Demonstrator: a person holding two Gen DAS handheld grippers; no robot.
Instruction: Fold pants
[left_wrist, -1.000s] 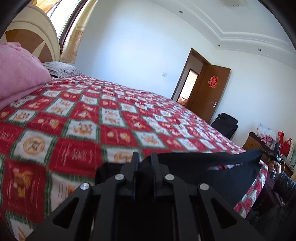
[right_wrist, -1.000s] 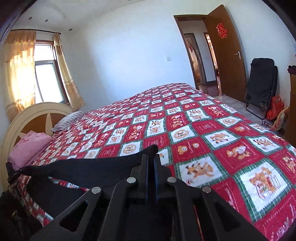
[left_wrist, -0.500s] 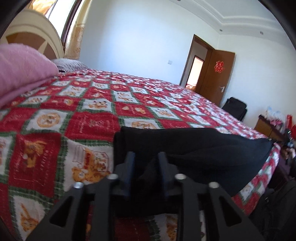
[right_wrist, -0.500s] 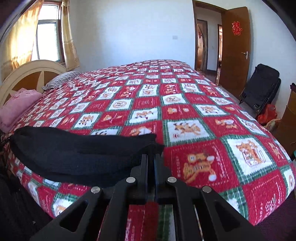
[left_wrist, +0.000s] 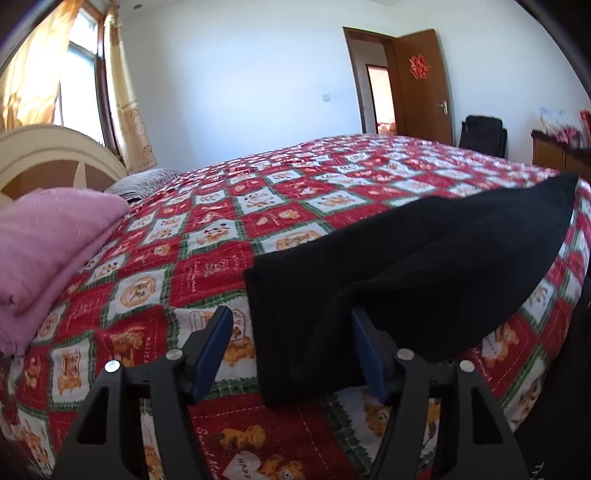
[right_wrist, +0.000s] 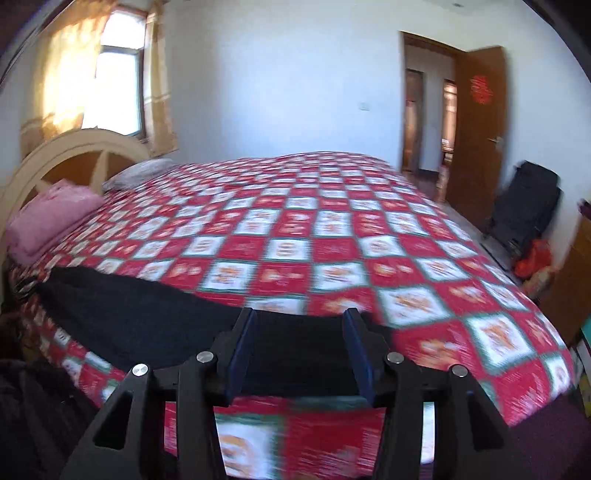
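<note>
A: Left wrist view first, what's there?

B: The left gripper (left_wrist: 291, 347) sits at the bottom centre, jaws spread wide, gripping nothing. The black pants (left_wrist: 424, 266) lie on the red patterned bed (left_wrist: 207, 236), stretching from the centre to the right; one fold drapes over the right finger. A pink blanket (left_wrist: 48, 243) sits at the left.

A: And the right wrist view?

B: It's blurred. The right gripper (right_wrist: 297, 347) has jaws wide too, the pants (right_wrist: 147, 325) lying flat between them and running to the lower left.
</note>
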